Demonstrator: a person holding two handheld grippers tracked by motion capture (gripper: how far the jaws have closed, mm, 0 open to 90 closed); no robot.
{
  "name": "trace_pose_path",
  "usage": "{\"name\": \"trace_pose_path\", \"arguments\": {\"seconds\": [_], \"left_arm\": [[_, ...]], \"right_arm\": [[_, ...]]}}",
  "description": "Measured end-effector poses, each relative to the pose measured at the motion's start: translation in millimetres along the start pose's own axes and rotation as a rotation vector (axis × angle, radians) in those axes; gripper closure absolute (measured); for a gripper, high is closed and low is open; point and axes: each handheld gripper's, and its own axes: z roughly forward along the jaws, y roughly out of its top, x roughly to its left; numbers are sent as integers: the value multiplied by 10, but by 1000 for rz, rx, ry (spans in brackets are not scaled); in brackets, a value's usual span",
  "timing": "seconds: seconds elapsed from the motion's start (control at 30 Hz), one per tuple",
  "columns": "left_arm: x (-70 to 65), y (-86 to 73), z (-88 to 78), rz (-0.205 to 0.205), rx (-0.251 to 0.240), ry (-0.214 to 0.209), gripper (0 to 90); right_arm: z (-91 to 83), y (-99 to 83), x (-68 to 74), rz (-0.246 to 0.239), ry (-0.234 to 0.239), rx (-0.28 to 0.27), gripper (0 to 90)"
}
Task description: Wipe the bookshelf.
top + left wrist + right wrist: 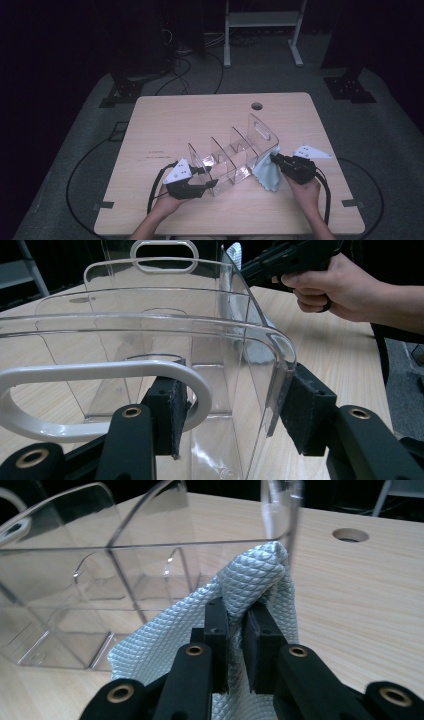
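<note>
Two handheld grippers work at one clear plastic organizer (232,157) on a pale wooden table (165,115). At the left of the high view, the left gripper (212,181) clamps the organizer's near end: in the left gripper view one pad (169,415) sits inside the end wall and the other presses its outer corner, so the plastic is pinched between the jaws. A white oval handle opening (100,400) crosses just in front of the inner jaw.

Ahead of those jaws the organizer runs away in a row of upright dividers. I count four walls and three compartments, though the glare on the clear plastic makes that count uncertain.

At the right, the right gripper (273,158) has its jaws nearly together on a fold of one pale blue-grey cloth (240,592). The cloth bunches just beyond the jaw tips, pressed against the organizer's outer side wall.

This looks like wiping the organizer clean. To do it well, the left grip should stay firm so the light plastic does not slide, while the right sweeps the cloth flat along the wall with even, modest pressure, keeping the hard jaw tips off the plastic.

Also counted: one round cable hole (350,534) in the table.
</note>
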Motion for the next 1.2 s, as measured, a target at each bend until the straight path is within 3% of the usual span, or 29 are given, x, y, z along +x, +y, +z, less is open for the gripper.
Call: {"name": "trace_pose_path", "arguments": {"seconds": [0.07, 0.2, 0.23, 0.33, 0.5, 0.6, 0.7, 0.77, 0.83, 1.0, 1.07, 1.2], "left_arm": [[1, 1, 1, 0, 0, 0, 478], [-2, 2, 3, -3, 2, 1, 477], [-4, 1, 3, -3, 2, 1, 478], [-7, 2, 5, -3, 3, 4, 478], [-5, 5, 19, -4, 0, 3, 478], [-6, 6, 20, -4, 0, 4, 477], [-9, 6, 20, -5, 1, 5, 478], [-10, 6, 13, -8, 2, 8, 478], [-13, 6, 12, -7, 4, 11, 478], [-19, 7, 26, -9, 1, 10, 478], [-20, 6, 26, -9, 0, 11, 478], [-24, 6, 25, -11, 1, 14, 477]], "right_arm": [[5, 3, 55, -14, -1, 4, 812], [23, 22, 221, -41, 54, 2, 813], [33, 47, 343, -71, 104, -8, 812], [23, 82, 355, -101, 95, -5, 813], [-3, 108, 235, -42, 55, -22, 813], [10, 105, 301, -55, 64, -24, 813], [59, 110, 578, -101, 156, -20, 812], [81, 119, 687, -139, 166, -14, 813], [78, 139, 660, -154, 158, -9, 813], [25, 153, 477, -89, 94, -32, 813], [38, 146, 544, -97, 98, -32, 812], [90, 151, 787, -136, 174, -26, 813]]}}
